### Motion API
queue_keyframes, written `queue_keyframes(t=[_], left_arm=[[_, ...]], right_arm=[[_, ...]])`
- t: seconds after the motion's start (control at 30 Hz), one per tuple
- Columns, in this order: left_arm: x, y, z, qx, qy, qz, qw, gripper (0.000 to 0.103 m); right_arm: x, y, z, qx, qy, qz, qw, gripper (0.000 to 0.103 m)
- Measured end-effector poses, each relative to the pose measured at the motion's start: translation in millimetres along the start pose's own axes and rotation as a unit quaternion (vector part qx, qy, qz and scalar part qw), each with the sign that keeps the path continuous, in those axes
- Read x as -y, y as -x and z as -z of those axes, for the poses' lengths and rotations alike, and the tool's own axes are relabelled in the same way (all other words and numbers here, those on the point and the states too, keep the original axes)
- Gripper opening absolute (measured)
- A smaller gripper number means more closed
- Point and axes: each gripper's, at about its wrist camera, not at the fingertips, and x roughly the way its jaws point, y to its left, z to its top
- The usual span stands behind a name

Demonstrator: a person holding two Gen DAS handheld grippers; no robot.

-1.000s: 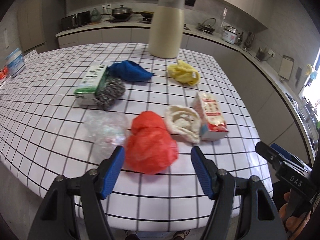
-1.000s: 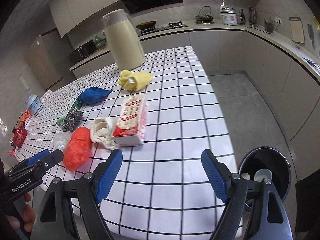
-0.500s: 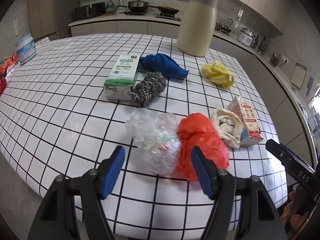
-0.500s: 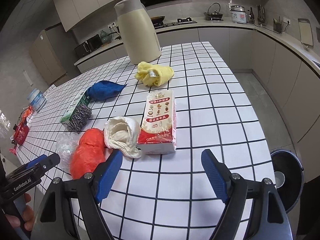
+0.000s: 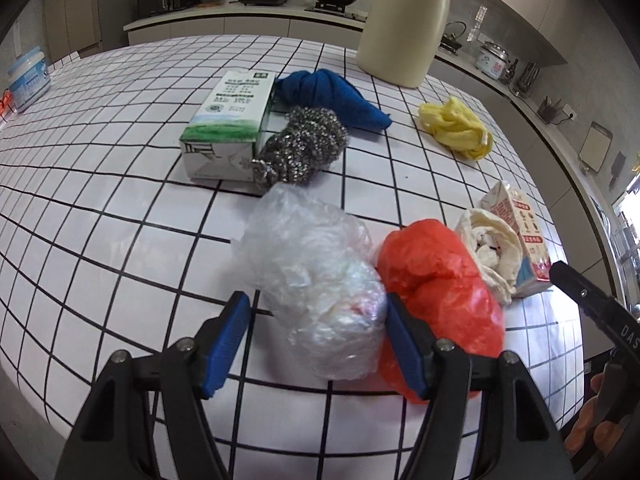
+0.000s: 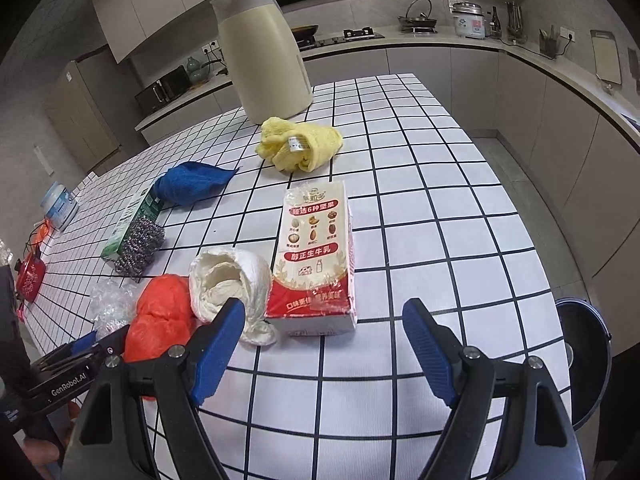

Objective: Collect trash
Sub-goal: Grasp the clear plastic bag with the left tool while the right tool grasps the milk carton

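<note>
Left wrist view shows your left gripper point(image 5: 316, 340) with jaws apart around the crumpled clear plastic bag point(image 5: 316, 284), unclamped, right gripper point(image 6: 324, 348) spread empty, while the red-and-white milk carton point(image 6: 316, 256) at 12 o'clock and other trash remain uncollected.

Left tongs point(image 5: 316, 340): jaws apart either side of the crumpled plastic bag point(image 5: 316, 280) on the surface point(image 5: 100, 208); second bag point(image 5: 440, 292) touching it on the right, then paper wad point(image 5: 490, 248) and milk carton point(image 5: 520, 232). Beyond: scouring pad point(image 5: 302, 148) against a box point(image 5: 228, 128), knotted cloth point(image 5: 328, 96) behind, jug point(image 5: 404, 20) farthest. Right tongs point(image 6: 324, 348): carton just ahead, folded cloth point(image 6: 300, 148) beyond it, bin point(image 6: 588, 360) on the floor at right.
</note>
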Motion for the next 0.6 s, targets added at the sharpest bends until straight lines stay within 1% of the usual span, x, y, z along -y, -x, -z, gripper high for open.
queue_keyframes(t=[0.13, 0.27, 0.4, 0.6], left_arm=[[-4, -4, -4, 0.002, 0.002, -0.002, 1.0000, 0.070], [-9, -7, -9, 0.007, 0.006, 0.005, 0.9999, 0.069], [-13, -8, -13, 0.012, 0.012, 0.022, 0.9996, 0.055], [-12, -8, -17, 0.024, 0.004, 0.028, 0.9993, 0.049]], right_arm=[[0, -7, -6, 0.000, -0.002, 0.003, 1.000, 0.083], [-3, -13, -10, -0.001, 0.000, 0.004, 1.000, 0.083], [-2, -17, -13, -0.001, -0.001, 0.006, 1.000, 0.083], [1, -29, -20, -0.005, -0.005, 0.011, 1.000, 0.083]])
